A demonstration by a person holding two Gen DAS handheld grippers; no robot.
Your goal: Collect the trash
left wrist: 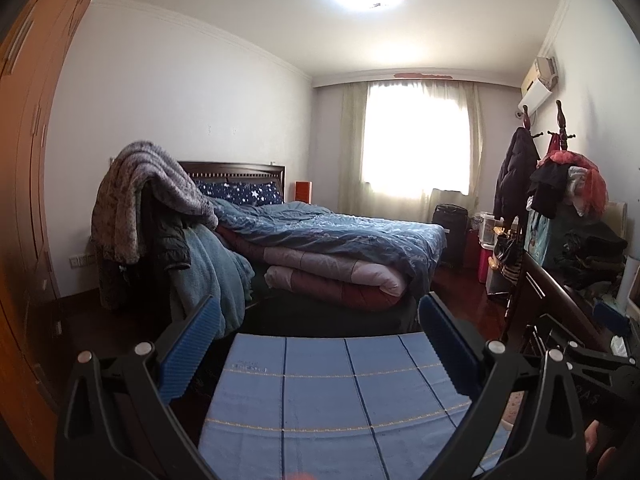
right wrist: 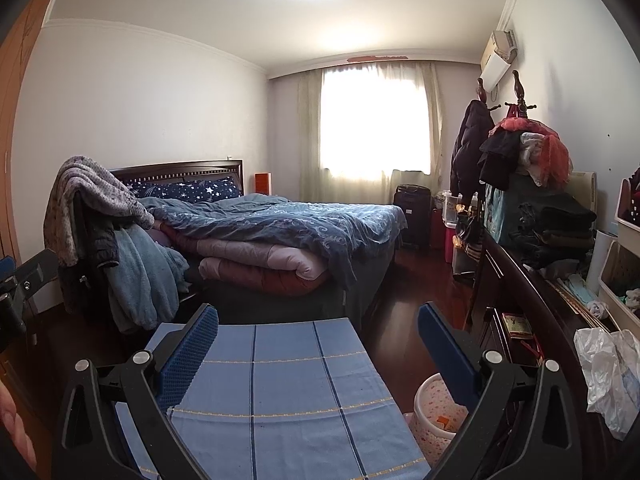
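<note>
Hovering wide-jawed over a blue checked cloth [right wrist: 272, 380]
Right gripper [right wrist: 318, 344] and left gripper [left wrist: 320, 340] are gaping empty; a pink bin [right wrist: 434, 416] is sitting beside it.

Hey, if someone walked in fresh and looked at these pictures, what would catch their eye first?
Probably the bright window at the far wall, then the unmade bed heaped with quilts on the left. Nearer, a blue checked cloth lies under both open grippers, with a pink bin and crumpled plastic bag to the right.

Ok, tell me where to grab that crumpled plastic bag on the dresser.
Pinch a raised fold near the top of the plastic bag, coming from its left with the right hand-held gripper, which is open. The bag slumps loosely at the dresser edge, so any upstanding crease should hold.
</note>
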